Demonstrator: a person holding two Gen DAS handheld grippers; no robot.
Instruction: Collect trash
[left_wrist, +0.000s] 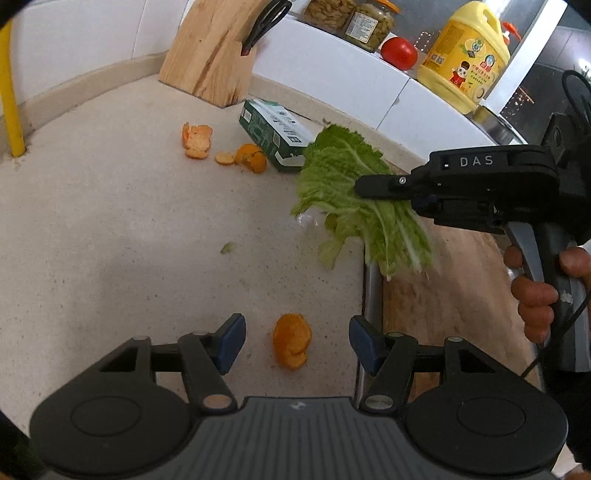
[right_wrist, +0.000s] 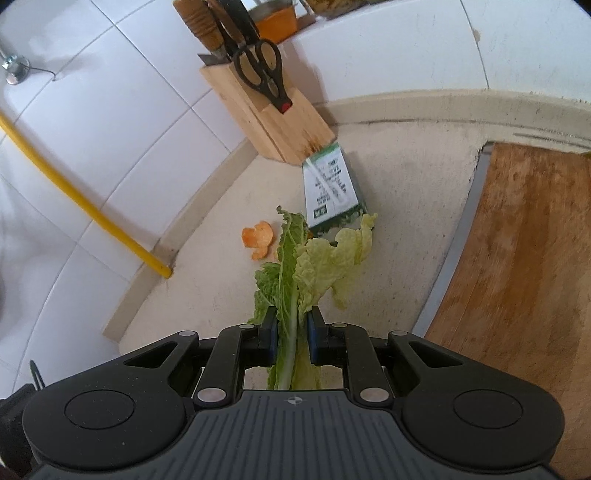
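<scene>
**Cabbage leaf clamped, peels lie loose on the counter**

The cabbage leaf (right_wrist: 291, 295) hangs from the right gripper (right_wrist: 291, 332), whose blue pads (right_wrist: 272, 338) are nearly together and pinch its pale stem, with the leaf lifted off the stone counter (left_wrist: 110, 240). In the left wrist view the same leaf (left_wrist: 354, 192) droops over the near left corner of the wooden cutting board (left_wrist: 454, 295), and a hand (left_wrist: 535, 291) grips the right tool's handle.

The left gripper (left_wrist: 297, 343) stands about half open and holds nothing; one orange peel piece (left_wrist: 291, 345) lies on the counter between its pads, untouched. Three more peel scraps (left_wrist: 197, 140) sit farther off, near one green and white carton (left_wrist: 275, 134). A small green scrap (left_wrist: 226, 248) lies alone mid-counter.

At the far wall stands one wooden knife block (left_wrist: 210, 55) with one pair of black scissors (left_wrist: 266, 22). On the ledge to the right are two jars (left_wrist: 369, 22), one tomato (left_wrist: 399, 52) and one yellow jug (left_wrist: 467, 59). A yellow pipe (left_wrist: 9, 92) runs down at far left.
</scene>
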